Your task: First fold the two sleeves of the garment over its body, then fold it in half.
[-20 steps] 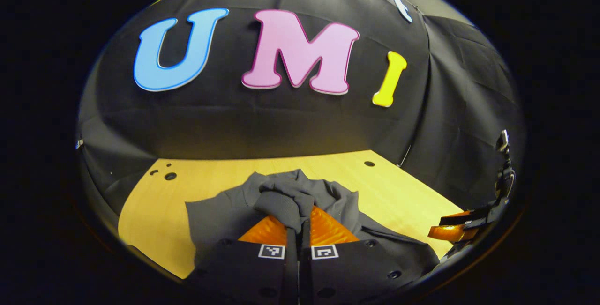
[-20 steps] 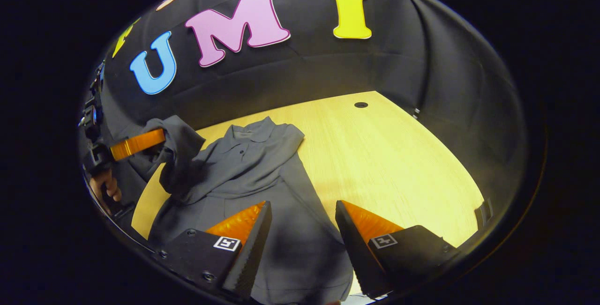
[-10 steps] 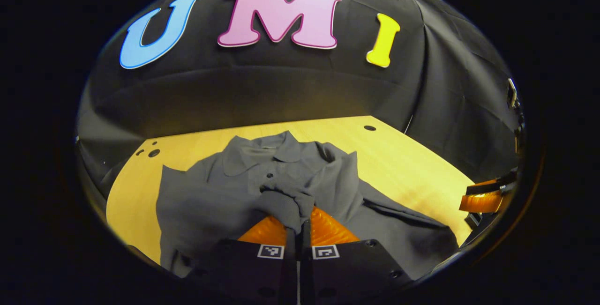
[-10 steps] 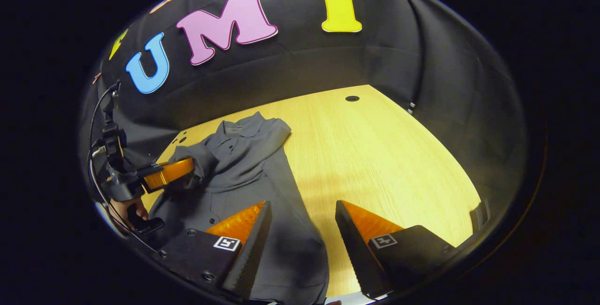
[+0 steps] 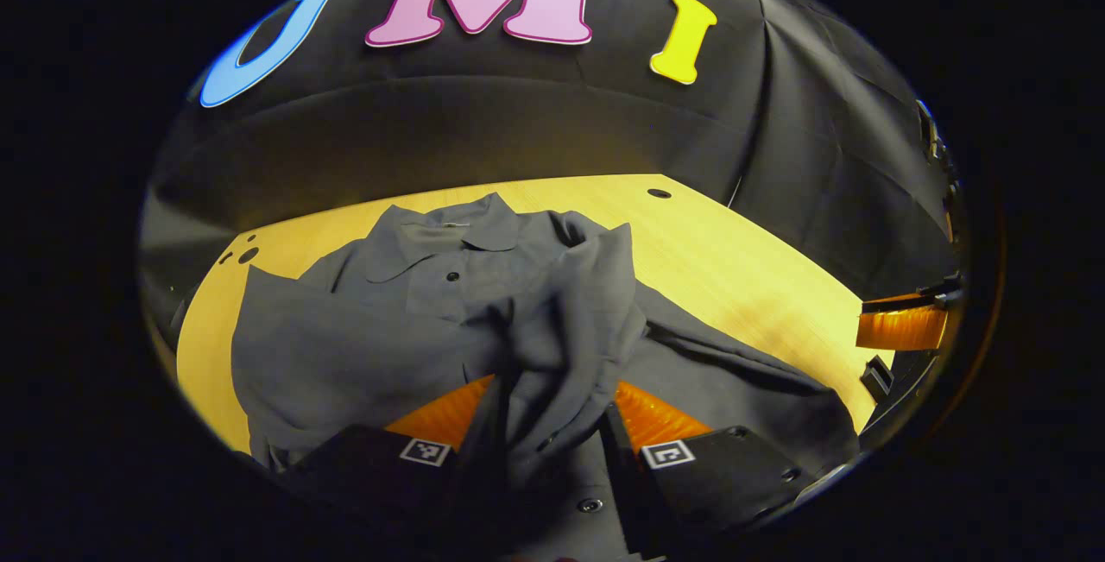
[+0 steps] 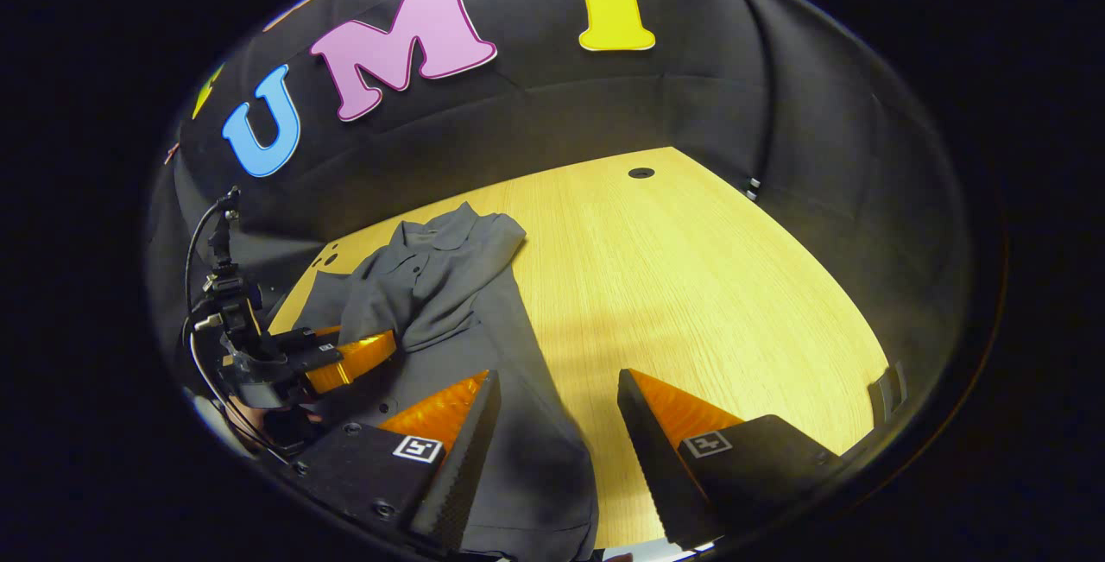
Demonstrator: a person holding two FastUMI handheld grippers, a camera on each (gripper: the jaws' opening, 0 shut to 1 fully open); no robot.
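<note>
1. A light wooden table point(image 6: 691, 286) with a fine straight grain carries everything; it also shows in the left gripper view point(image 5: 734, 260).
2. A small round dark hole point(image 6: 640, 173) sits near its far edge, and a few more small holes point(image 5: 248, 255) mark the far corner on the other side.
3. A grey collared garment point(image 6: 449, 277) lies directly on the table, collar toward the far edge, its cloth rumpled and partly folded over itself point(image 5: 414, 312).
4. Beside the garment the wood is bare.
</note>
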